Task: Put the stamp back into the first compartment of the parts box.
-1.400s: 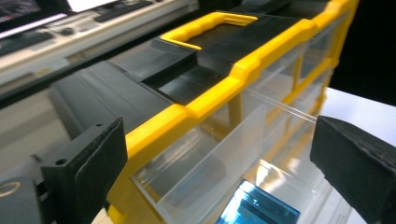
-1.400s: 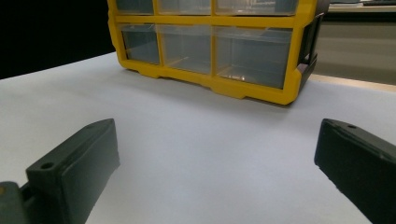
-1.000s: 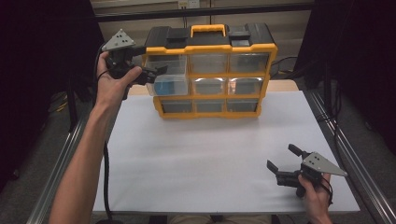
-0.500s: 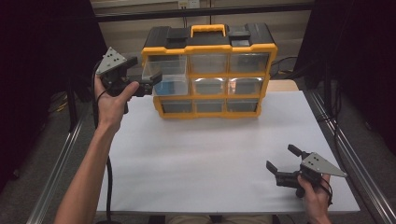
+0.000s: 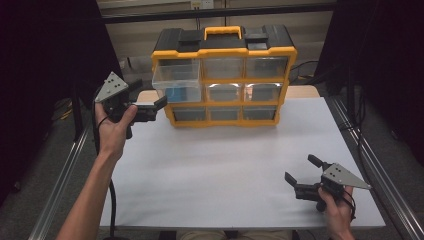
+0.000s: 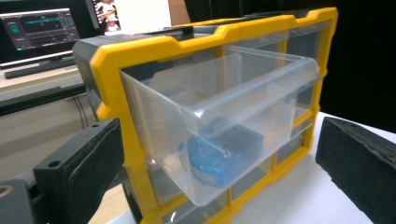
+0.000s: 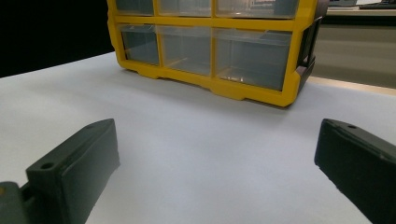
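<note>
1. High view first: the blue thing inside the clear plastic drawer point(image 5: 179, 82) is just a blur behind the drawer wall, so I can't tell what it is. The left gripper view shows that rounded blue plastic object point(image 6: 219, 156) a bit better, but the shape is still murky.
2. The yellow-and-black plastic organizer box point(image 5: 223, 75) sits at the far edge of the white table point(image 5: 220, 165). Its top-left drawer sticks out past the frame; the other drawers sit flush.
3. The left gripper point(image 5: 148, 109) hangs just left of and below that pulled-out drawer, near but not touching, jaws spread wide with nothing between them.
4. The right gripper point(image 5: 302, 170) is down at the near right corner, well apart from the box, jaws also wide and empty.
5. Drawers are glossy see-through plastic, the jaws matte black blocks, and the table is smooth and plain.
</note>
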Demonstrator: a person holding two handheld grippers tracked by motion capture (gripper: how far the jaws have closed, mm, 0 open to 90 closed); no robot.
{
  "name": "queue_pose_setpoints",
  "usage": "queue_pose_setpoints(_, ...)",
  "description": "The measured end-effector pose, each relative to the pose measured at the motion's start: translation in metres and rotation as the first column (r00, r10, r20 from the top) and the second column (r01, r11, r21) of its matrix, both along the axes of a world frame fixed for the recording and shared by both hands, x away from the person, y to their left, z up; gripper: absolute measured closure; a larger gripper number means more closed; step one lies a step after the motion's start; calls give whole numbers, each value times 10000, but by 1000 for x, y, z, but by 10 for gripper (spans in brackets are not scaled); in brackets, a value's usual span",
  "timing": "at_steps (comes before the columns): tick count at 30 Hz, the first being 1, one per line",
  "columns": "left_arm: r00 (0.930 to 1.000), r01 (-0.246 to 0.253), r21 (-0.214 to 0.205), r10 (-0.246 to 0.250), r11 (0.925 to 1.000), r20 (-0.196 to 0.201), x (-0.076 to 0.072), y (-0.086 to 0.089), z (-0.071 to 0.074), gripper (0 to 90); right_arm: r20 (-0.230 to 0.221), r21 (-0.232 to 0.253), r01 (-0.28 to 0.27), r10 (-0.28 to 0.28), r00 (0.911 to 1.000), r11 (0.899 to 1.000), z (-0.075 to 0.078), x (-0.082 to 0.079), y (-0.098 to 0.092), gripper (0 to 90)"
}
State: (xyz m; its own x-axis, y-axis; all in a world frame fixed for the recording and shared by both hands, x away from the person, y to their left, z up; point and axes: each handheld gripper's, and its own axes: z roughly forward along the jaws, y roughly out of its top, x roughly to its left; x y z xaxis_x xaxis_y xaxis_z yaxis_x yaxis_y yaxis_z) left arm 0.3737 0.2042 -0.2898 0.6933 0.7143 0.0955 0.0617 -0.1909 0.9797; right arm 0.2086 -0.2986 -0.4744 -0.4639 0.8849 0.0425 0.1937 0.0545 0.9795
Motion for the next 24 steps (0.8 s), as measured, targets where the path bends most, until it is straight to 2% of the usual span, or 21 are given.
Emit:
queue_pose_setpoints(4, 10000, -5, -101, 6, 9999, 65, -6, 0, -13, 12, -10, 17, 13, -13, 10000, 10000, 0, 0, 0, 0)
queue_pose_setpoints(11, 9996, 212, 21, -211, 9998, -172, -18, -2, -39, 22, -17, -27, 47, -47, 10000, 10000, 0, 0, -1, 0)
queue_pose_setpoints(14, 9995, 230, -93, -232, 9997, -219, -23, -2, -49, 22, -27, 11, 45, -45, 10000, 10000, 0, 0, 0, 0)
queue_pose_setpoints(18, 9992, 141, -226, -149, 9996, -375, -30, -3, -62, 22, -15, 15, 54, -54, 10000, 10000, 0, 0, 0, 0)
queue_pose_setpoints(19, 9989, 162, -124, -167, 9998, -428, -32, -3, -66, 20, 4, 9, 59, -59, 10000, 10000, 0, 0, 0, 0)
queue_pose_setpoints(20, 9990, 73, -250, -84, 9997, -449, -33, -3, -69, 20, 4, 2, 63, -63, 10000, 10000, 0, 0, 0, 0)
queue_pose_setpoints(23, 9995, 10, -131, -14, 9999, -309, -38, -4, -80, 19, 11, 10, 61, -61, 10000, 10000, 0, -1, -1, 0)
queue_pose_setpoints(24, 9996, -79, -270, 72, 9996, -285, -39, -4, -85, 19, 4, 12, 57, -57, 10000, 10000, 0, -1, -1, 0)
